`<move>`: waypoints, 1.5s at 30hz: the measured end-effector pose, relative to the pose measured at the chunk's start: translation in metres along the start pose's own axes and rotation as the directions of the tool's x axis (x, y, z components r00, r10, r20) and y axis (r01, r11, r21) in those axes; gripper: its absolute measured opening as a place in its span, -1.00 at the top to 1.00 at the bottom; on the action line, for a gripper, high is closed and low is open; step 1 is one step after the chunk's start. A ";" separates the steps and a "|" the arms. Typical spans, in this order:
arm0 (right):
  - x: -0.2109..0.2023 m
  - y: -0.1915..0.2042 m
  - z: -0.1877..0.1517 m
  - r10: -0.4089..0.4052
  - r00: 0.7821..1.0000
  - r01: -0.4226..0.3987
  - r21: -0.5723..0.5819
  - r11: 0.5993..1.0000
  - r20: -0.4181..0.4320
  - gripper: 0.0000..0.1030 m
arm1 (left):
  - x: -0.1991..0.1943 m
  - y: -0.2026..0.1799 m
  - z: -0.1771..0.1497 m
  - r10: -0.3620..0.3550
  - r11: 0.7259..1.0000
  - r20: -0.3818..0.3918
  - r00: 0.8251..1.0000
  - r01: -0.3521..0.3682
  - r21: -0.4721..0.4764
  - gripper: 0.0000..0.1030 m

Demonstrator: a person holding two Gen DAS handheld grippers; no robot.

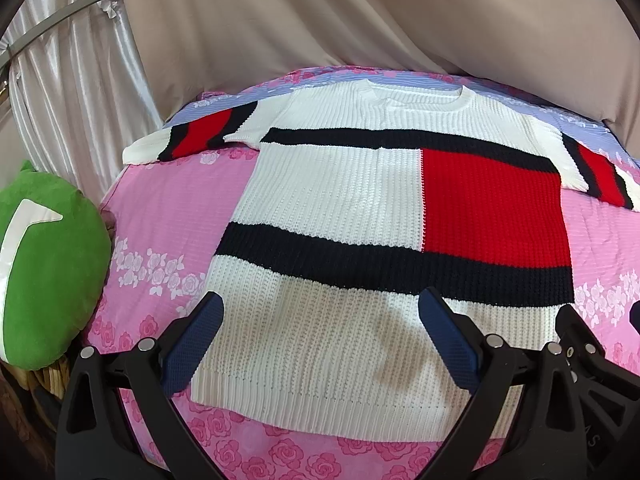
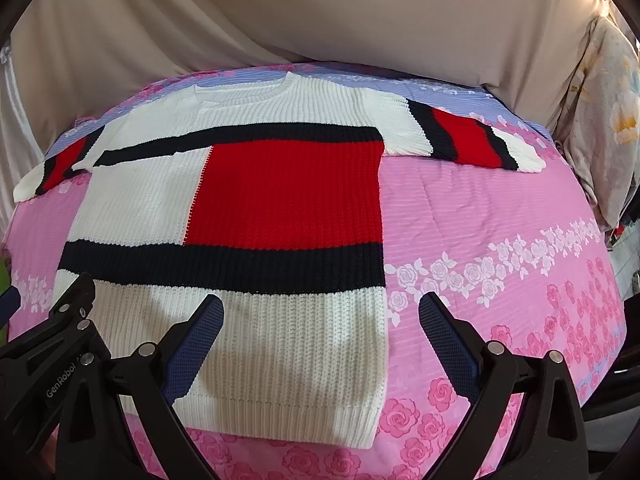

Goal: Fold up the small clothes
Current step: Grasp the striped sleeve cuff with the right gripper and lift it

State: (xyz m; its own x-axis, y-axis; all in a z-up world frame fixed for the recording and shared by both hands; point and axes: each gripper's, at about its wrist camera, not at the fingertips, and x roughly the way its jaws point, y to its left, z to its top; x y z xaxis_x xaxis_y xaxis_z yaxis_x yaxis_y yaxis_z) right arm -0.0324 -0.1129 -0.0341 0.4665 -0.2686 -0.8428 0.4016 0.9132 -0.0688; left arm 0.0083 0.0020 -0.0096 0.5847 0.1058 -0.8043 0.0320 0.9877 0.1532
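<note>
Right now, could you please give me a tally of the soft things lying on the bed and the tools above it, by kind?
Knit sweaters: 1, the white, red and navy sweater spread flat on the pink bedspread
Green plush cushions: 1, the green cushion at the bed's left edge
Tools: 2, the left tool and the right tool, both open and empty
Total: 4

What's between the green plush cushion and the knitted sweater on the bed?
Only bare pink rose-print bedsheet separates the green plush cushion from the white, red and navy knitted sweater, seen from the left wrist.
</note>
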 end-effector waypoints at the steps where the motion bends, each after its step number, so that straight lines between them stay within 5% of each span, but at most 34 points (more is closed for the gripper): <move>1: 0.001 0.000 0.000 0.000 1.000 0.000 0.000 1.000 -0.001 -0.88 | 0.001 -0.001 0.000 0.001 1.000 -0.001 1.000 -0.001 0.000 -0.85; 8: 0.019 -0.009 0.013 0.071 0.997 -0.070 0.025 0.997 -0.043 -0.88 | 0.002 0.013 0.017 -0.047 0.997 0.012 0.999 0.047 -0.068 -0.90; 14: 0.081 -0.133 0.073 0.119 0.992 -0.101 0.294 0.950 -0.042 -0.76 | 0.010 0.028 0.035 -0.089 0.985 0.014 0.996 0.090 -0.144 -0.90; 20: 0.169 -0.319 0.146 0.029 0.999 -0.002 0.591 0.806 -0.036 -0.69 | 0.030 0.015 0.043 -0.064 0.989 -0.024 0.998 0.061 -0.135 -0.90; 25: 0.226 -0.407 0.169 0.008 0.999 0.031 0.726 0.687 -0.050 -0.67 | 0.045 0.005 0.045 -0.066 0.987 -0.069 0.995 0.055 -0.154 -0.90; 28: 0.246 -0.436 0.168 0.015 0.999 0.020 0.780 0.625 -0.037 -0.46 | 0.051 -0.002 0.046 -0.068 0.988 -0.087 0.994 0.054 -0.146 -0.90; 31: 0.254 -0.448 0.172 -0.002 1.000 -0.004 0.794 0.608 0.006 -0.15 | 0.054 -0.009 0.047 -0.068 0.991 -0.086 0.994 0.057 -0.122 -0.90; 35: 0.261 -0.446 0.185 0.035 0.999 -0.037 0.778 0.628 0.020 0.85 | 0.058 -0.015 0.052 -0.077 0.992 -0.083 0.994 0.068 -0.104 -0.90; 38: 0.241 -0.435 0.205 0.060 0.990 -0.135 0.761 0.635 0.126 0.86 | 0.059 -0.013 0.057 -0.091 0.990 -0.075 0.993 0.082 -0.111 -0.90; 41: 0.198 -0.386 0.249 0.171 0.944 -0.316 0.629 0.710 0.282 0.87 | 0.060 -0.008 0.064 -0.116 0.985 -0.058 0.991 0.108 -0.132 -0.90; 43: 0.158 -0.317 0.283 0.315 0.879 -0.458 0.446 0.769 0.359 0.87 | 0.061 -0.003 0.071 -0.130 0.981 -0.043 0.991 0.123 -0.151 -0.90; 45: 0.130 -0.243 0.301 0.457 0.810 -0.564 0.275 0.778 0.367 0.87 | 0.063 0.002 0.077 -0.150 0.974 -0.032 0.988 0.142 -0.173 -0.90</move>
State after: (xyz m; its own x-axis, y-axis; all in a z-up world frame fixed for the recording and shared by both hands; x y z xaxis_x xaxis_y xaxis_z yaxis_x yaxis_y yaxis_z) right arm 0.1677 -0.4620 0.0336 0.8507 0.0877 -0.5182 0.2664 0.7780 0.5690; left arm 0.1077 0.0016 -0.0152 0.5471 -0.0400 -0.8361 -0.0261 0.9976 -0.0648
